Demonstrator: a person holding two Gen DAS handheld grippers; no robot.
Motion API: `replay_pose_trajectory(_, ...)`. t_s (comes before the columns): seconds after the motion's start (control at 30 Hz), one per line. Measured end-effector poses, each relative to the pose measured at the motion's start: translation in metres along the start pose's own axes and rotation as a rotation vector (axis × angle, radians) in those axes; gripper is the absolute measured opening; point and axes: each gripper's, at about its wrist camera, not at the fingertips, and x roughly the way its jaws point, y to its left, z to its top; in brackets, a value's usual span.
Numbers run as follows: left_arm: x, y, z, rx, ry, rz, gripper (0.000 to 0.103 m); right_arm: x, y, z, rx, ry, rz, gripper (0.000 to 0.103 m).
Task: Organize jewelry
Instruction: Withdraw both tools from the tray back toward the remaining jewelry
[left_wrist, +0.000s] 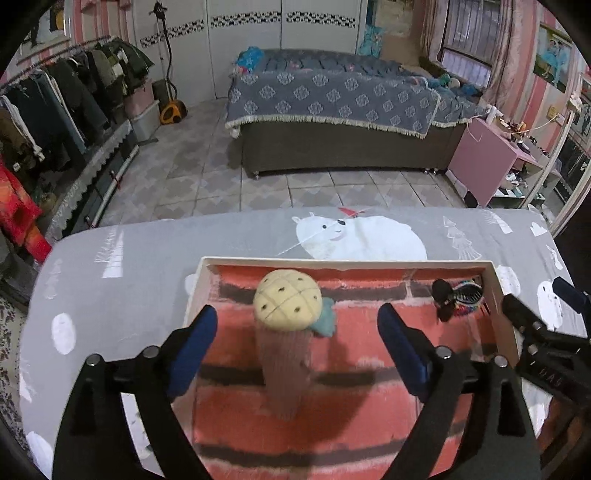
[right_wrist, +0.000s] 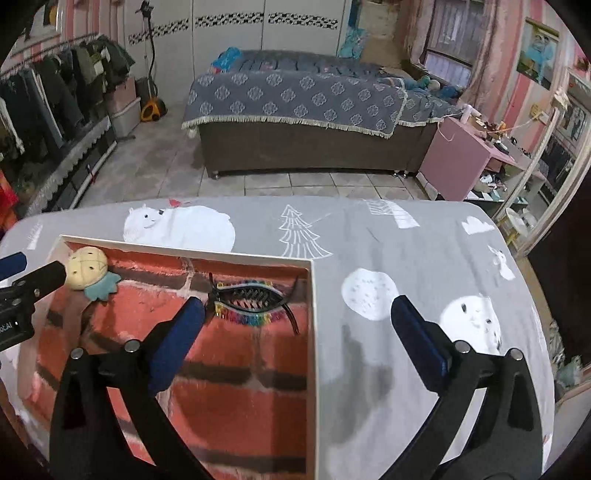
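Both your left claw (left_wrist: 297, 332) and right claw (right_wrist: 297, 325) gape empty above the tray (right_wrist: 312, 332); pineapple hair tie (left_wrist: 286, 304) and hair clip (right_wrist: 255, 304) lie inside. Swing low and you'll knock either out.

My two black grippers, the left (left_wrist: 297, 345) and the right (right_wrist: 297, 338), carry dark blue pads (left_wrist: 195, 347) on their fingers. Below them a shallow white-rimmed cardboard box (left_wrist: 345, 261) is lined with a red-and-black brick print, and in it lie a pale yellow knitted pineapple with a teal leaf tuft and a brownish knitted stem (left_wrist: 287, 304) and a black hair claw clip edged with rainbow beads (right_wrist: 255, 304). The grey tablecloth (right_wrist: 369, 369) under the box is printed with a white polar bear, white fir trees and white dots.
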Motion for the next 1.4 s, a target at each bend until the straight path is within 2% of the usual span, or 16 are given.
replay_pose_trajectory(0.37,-0.079,0.002,-0.045,0.009,-0.090,-0.012,0.089,-0.082,-0.023,-0.043,0.047,-0.098,0.045,0.099)
replay_pose_trajectory(0.5,-0.115,0.006,-0.069,-0.004,-0.140,-0.033,0.094,-0.115,-0.031,-0.060,0.046,-0.145,0.057,0.099)
replay_pose_trajectory(0.8,-0.172,0.019,-0.128,-0.048,-0.191,-0.053,0.094,-0.178,-0.044,-0.126,0.006,-0.220,0.051,0.099)
replay_pose_trajectory(0.97,-0.189,0.021,-0.163,-0.045,-0.203,-0.052,0.094,-0.192,-0.050,-0.166,0.028,-0.228,0.070,0.099)
replay_pose_trajectory(1.1,-0.198,0.015,-0.197,-0.005,-0.220,-0.019,0.094,-0.197,-0.048,-0.200,0.016,-0.246,0.044,0.099)
replay_pose_trajectory(1.4,-0.218,0.014,-0.244,0.002,-0.267,-0.023,0.094,-0.211,-0.047,-0.248,0.003,-0.285,0.040,0.099)
